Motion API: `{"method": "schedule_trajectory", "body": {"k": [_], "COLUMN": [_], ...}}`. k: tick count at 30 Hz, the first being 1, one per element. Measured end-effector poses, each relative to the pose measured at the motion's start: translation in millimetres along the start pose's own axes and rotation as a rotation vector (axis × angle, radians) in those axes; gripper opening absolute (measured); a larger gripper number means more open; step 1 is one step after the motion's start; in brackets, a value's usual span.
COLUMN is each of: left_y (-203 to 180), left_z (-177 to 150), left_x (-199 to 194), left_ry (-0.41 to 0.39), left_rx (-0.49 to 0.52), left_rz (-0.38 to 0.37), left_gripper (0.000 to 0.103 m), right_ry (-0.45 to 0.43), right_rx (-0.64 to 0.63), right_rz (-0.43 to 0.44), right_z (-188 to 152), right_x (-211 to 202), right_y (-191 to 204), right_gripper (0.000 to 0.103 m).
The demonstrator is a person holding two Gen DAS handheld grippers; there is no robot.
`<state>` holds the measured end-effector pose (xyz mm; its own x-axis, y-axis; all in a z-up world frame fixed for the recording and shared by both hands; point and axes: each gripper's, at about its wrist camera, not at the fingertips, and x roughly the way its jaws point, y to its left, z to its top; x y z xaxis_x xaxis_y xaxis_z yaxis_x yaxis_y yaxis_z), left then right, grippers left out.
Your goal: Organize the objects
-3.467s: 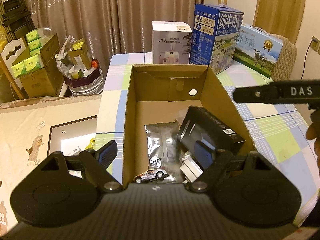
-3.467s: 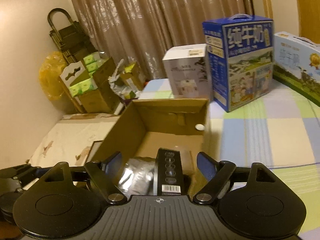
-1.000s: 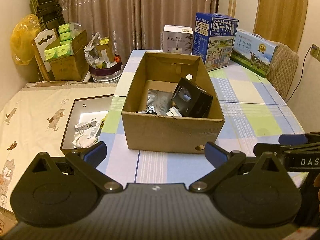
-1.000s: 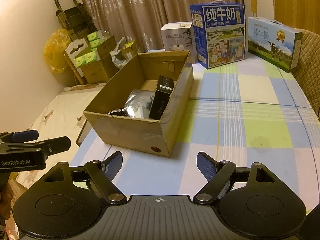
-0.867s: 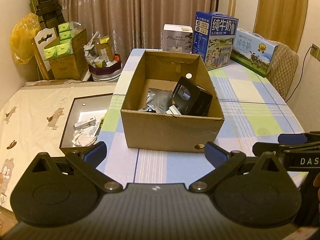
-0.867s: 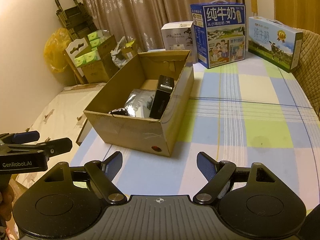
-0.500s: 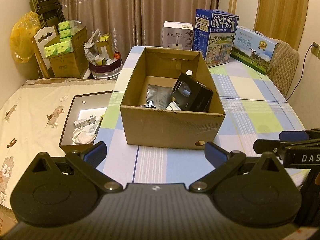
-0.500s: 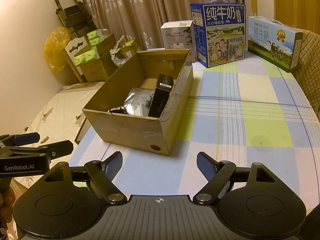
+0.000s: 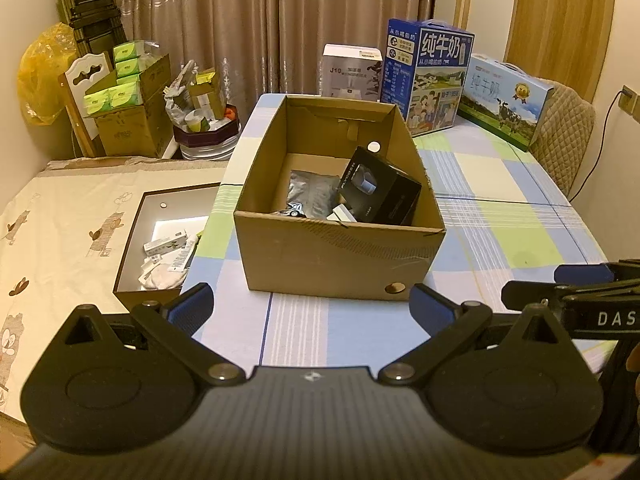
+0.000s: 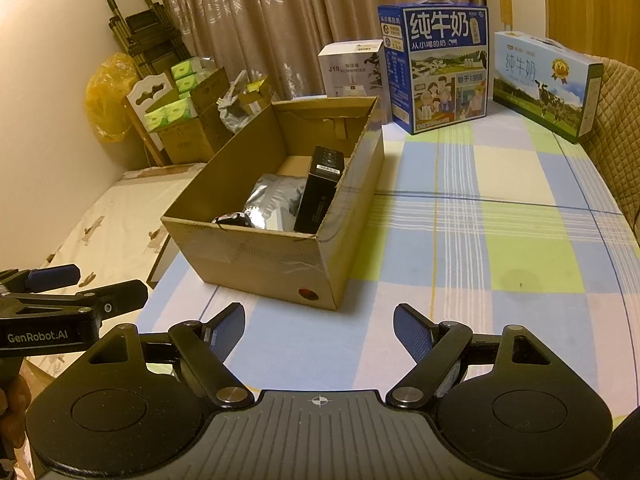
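Left wrist view: left hand-held gripper (image 9: 310, 304) wide apart, empty; right hand-held gripper (image 10: 319, 325) likewise.

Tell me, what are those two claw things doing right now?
Left gripper open, empty. Right gripper open, empty. Both short of the cardboard box; black box, foil pouch inside. Nothing between.
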<state>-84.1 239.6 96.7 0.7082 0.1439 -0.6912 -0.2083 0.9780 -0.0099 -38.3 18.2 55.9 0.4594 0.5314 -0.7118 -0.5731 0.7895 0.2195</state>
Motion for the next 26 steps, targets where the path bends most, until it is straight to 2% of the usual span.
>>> {"method": "schedule_trajectory", "body": {"k": [26], "left_y": [-5.2], "left_z": [-2.0], "left_x": [8.3], "left_ry": [-0.009], "left_rx": [-0.005], "left_rz": [-0.009], "left_gripper": [0.102], "right_ry": [0.007], "right_rx": [0.004], "right_rz": [-0.021], "right_z": [-0.8], "right_x": [3.6], "right_y": [-2.7], "right_gripper": [0.079]}}
